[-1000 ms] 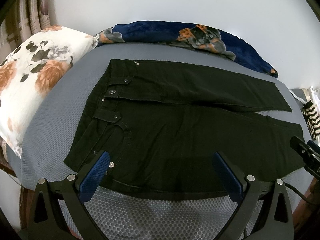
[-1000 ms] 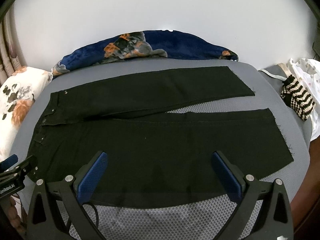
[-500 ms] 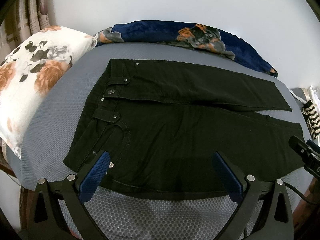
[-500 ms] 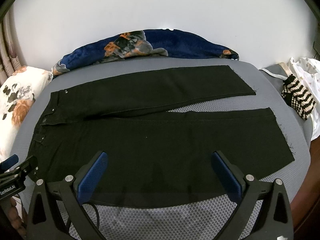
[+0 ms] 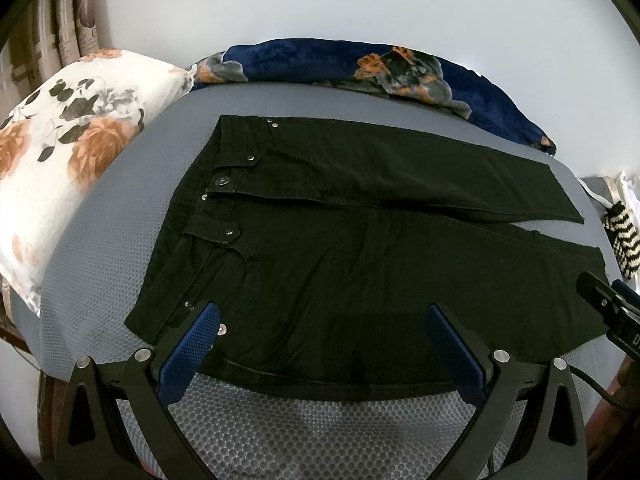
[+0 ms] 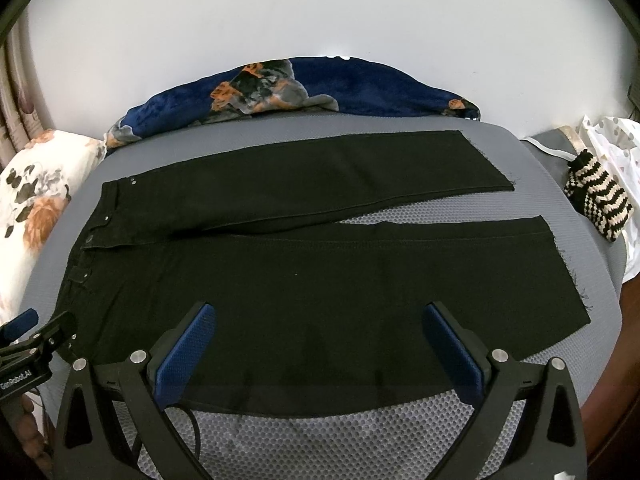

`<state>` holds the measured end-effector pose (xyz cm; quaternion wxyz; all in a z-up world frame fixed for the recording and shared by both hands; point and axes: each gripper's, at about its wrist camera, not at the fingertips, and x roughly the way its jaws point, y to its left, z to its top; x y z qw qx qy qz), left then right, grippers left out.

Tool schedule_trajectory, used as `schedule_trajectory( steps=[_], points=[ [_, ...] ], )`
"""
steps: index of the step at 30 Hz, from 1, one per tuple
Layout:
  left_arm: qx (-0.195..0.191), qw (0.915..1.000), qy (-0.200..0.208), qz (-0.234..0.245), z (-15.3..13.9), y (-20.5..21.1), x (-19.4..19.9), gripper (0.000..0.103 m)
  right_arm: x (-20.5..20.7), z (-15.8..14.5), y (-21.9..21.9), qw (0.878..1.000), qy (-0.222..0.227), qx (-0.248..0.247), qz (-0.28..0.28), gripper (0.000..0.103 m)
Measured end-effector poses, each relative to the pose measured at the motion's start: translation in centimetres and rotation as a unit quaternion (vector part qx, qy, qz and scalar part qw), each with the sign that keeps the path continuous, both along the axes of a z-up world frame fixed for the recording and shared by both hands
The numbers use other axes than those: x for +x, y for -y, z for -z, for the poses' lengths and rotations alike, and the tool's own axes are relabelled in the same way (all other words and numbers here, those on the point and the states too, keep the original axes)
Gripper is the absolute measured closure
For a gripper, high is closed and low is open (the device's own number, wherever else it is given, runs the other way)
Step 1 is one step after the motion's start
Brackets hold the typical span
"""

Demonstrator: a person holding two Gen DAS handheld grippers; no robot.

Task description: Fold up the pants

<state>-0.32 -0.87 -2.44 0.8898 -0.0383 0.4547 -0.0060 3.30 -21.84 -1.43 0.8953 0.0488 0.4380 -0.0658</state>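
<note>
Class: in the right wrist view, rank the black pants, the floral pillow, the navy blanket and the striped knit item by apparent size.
1. black pants
2. navy blanket
3. floral pillow, partly cut off, so unsure
4. striped knit item

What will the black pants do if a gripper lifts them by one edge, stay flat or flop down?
The black pants lie flat on the grey mesh surface, so they probably flop and drape when lifted. Their two long legs would likely dangle from a single grip. Both the left gripper and the right gripper are open.

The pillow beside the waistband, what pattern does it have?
White pillow with orange and grey flowers; left wrist view.
</note>
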Motion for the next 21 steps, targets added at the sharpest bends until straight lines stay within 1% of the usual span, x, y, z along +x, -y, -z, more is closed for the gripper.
schedule_trajectory(
  steps=[15, 21],
  points=[
    [-0.002, 1.0000, -0.001, 0.001, 0.03, -0.14, -0.06, 0.001, 0.09, 0.04, 0.00, 1.000, 0.000, -0.003, 0.004, 0.000],
    [-0.005, 1.0000, -0.005, -0.002, 0.39, -0.30, 0.21, 0.001, 0.41, 0.09, 0.26, 1.000, 0.002, -0.001, 0.014, 0.000]
  ],
)
